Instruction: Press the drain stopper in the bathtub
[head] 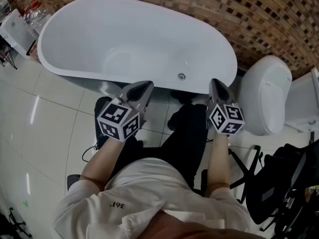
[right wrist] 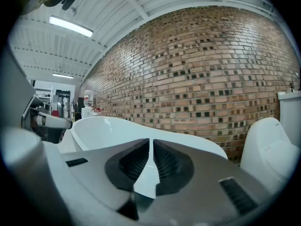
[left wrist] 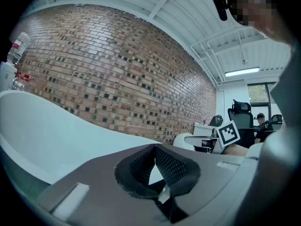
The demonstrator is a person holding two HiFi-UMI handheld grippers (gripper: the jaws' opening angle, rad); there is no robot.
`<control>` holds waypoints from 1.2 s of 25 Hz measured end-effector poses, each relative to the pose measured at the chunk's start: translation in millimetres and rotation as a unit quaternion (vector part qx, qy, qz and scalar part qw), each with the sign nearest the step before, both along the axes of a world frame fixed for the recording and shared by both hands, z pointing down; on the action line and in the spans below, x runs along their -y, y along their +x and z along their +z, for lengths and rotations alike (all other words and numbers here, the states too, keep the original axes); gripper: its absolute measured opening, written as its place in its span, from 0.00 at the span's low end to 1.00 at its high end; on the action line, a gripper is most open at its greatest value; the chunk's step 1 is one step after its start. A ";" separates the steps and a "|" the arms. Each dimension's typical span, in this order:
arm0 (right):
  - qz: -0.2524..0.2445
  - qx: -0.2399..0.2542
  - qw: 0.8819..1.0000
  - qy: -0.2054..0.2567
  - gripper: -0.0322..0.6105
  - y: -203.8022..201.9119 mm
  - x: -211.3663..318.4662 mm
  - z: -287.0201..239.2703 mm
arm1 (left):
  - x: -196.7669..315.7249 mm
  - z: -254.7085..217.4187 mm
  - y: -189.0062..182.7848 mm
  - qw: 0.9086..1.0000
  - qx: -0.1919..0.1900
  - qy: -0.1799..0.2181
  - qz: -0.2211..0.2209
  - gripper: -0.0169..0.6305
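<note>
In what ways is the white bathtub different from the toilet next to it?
The bathtub is far larger than the toilet. The bathtub is an open oval basin with its inside showing; the toilet has its lid down, so its bowl is covered. In the head view the bathtub fills the upper left, the toilet sits at the right. Both are white and near the brick wall.

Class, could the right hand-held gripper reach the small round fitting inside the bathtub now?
Probably yes: the right hand-held gripper hovers by the bathtub rim, and nothing lies between it and the fitting.
</note>
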State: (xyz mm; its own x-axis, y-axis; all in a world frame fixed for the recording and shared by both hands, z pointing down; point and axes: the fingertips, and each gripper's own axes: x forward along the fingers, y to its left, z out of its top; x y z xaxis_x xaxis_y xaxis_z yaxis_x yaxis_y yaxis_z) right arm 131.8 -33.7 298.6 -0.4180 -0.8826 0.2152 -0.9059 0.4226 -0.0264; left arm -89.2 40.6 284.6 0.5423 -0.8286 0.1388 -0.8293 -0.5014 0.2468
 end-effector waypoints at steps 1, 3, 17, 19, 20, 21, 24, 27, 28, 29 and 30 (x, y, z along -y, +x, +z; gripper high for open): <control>0.000 -0.002 1.000 0.000 0.11 1.3 3.0 0.7 | 4.4 -0.5 -1.1 1.000 0.000 0.002 -0.002 0.03; 0.002 -0.005 1.000 0.000 0.11 4.0 9.4 1.9 | 13.4 -1.4 -3.0 1.000 0.002 0.006 -0.005 0.03; 0.001 -0.029 1.000 0.005 0.11 5.2 37.0 -7.2 | 57.3 -12.1 -7.3 0.999 0.032 0.027 0.023 0.03; -0.012 -0.043 0.999 0.010 0.11 -0.8 43.5 -15.2 | 64.6 -19.2 -8.5 0.998 0.038 0.036 0.028 0.03; -0.019 -0.051 0.998 0.013 0.11 -3.9 47.3 -19.8 | 68.4 -23.0 -8.8 0.998 0.041 0.040 0.031 0.03; -0.025 -0.056 0.998 0.016 0.11 -7.1 51.5 -24.7 | 72.5 -26.8 -9.0 0.998 0.043 0.045 0.033 0.03; -0.039 -0.060 0.997 0.024 0.11 -15.3 66.4 -38.4 | 85.7 -36.7 -8.9 0.996 0.048 0.056 0.039 0.03; -0.048 -0.061 0.997 0.029 0.11 -18.8 83.9 -49.5 | 100.9 -41.4 -7.9 0.996 0.050 0.061 0.041 0.03; -0.049 -0.064 0.996 0.030 0.11 -19.0 90.0 -51.7 | 106.7 -41.1 -8.2 0.996 0.051 0.060 0.040 0.03; -0.051 -0.068 0.996 0.030 0.11 -18.9 95.9 -52.7 | 112.5 -39.9 -8.7 0.996 0.050 0.058 0.038 0.03; -0.051 -0.072 0.996 0.029 0.11 -18.6 101.2 -52.8 | 117.5 -38.2 -9.3 0.997 0.048 0.055 0.036 0.03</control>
